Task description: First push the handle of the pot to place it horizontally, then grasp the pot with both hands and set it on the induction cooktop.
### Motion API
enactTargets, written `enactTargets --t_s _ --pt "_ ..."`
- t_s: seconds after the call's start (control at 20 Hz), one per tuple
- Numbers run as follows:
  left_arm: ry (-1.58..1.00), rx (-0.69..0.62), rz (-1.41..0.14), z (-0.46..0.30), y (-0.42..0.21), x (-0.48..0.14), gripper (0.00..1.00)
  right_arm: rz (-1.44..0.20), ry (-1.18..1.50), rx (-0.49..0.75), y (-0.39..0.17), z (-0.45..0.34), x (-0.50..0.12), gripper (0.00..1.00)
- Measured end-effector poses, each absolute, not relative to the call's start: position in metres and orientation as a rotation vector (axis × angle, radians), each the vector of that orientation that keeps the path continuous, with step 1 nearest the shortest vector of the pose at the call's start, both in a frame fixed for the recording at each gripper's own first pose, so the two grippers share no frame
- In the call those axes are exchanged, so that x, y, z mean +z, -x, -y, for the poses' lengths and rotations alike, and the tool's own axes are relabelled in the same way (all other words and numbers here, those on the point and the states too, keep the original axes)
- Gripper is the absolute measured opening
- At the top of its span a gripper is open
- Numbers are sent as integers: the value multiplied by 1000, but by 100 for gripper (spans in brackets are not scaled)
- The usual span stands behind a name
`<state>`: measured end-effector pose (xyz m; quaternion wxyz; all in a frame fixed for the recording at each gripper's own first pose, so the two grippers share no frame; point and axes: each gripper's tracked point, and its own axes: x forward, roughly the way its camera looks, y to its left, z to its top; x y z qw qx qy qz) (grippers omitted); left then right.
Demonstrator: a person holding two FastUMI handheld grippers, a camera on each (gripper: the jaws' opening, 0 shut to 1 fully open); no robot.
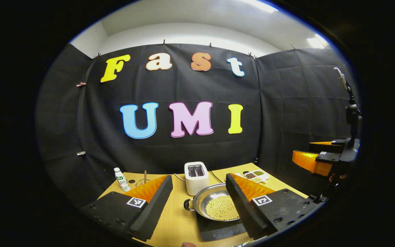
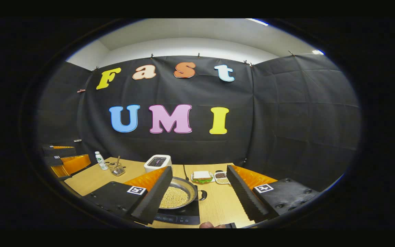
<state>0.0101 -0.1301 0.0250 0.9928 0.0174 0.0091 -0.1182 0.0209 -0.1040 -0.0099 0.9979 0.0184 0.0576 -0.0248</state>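
pot: round shiny steel pot [image 1: 214, 205] of yellow beans sits on flat black induction cooktop [image 1: 219, 230] | left gripper [image 1: 197, 202], right gripper [image 2: 199, 197]: jaws wide, holding nothing | risk: a stray bump could tip beans out

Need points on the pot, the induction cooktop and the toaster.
pot [image 2: 188, 186]: right gripper view, on the bare inner wall above the beans.
induction cooktop [image 1: 219, 230]: left gripper view, on its dark front panel.
toaster [image 1: 197, 185]: left gripper view, on its white front face.
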Motion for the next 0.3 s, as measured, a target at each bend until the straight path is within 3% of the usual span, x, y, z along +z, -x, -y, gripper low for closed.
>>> enactTargets --t_s 0.3 --pt "-19 -213 -20 128 -12 24 97 -110 -47 -50 -21 104 -8 98"
